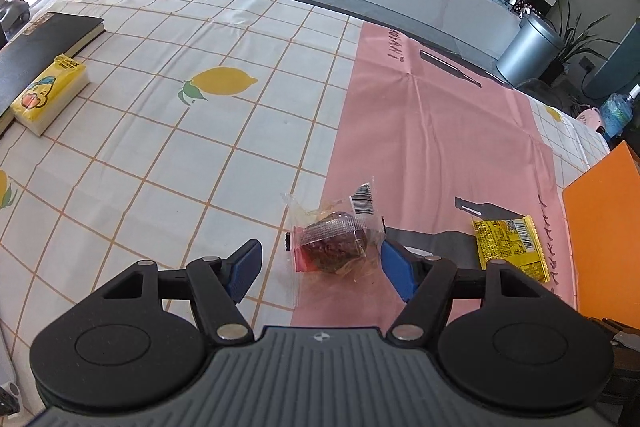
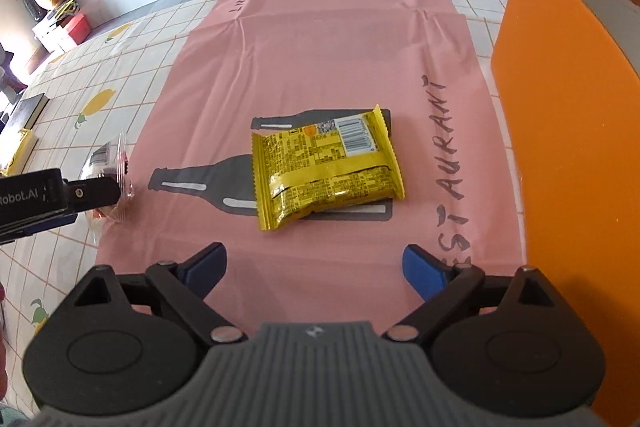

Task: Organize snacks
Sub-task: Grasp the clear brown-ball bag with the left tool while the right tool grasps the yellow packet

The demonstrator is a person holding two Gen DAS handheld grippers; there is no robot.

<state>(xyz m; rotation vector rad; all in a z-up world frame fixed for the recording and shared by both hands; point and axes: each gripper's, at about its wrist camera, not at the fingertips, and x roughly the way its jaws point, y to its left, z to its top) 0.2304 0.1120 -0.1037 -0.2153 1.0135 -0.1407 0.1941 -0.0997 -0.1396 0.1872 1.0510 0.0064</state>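
A clear-wrapped dark cake snack (image 1: 334,245) lies at the left edge of the pink mat (image 1: 432,131). My left gripper (image 1: 320,267) is open, its blue fingers either side of the snack, the right finger close against the wrapper. A yellow snack packet (image 2: 326,167) lies flat on the pink mat (image 2: 320,47), also in the left wrist view (image 1: 510,247). My right gripper (image 2: 316,267) is open and empty, just short of the yellow packet. The left gripper's side and the wrapped cake (image 2: 106,167) show at the left of the right wrist view.
An orange box (image 2: 568,147) stands upright at the right of the mat, also in the left wrist view (image 1: 604,227). A yellow tissue pack (image 1: 50,93) and a black book (image 1: 36,47) lie far left on the lemon-print tablecloth (image 1: 200,147).
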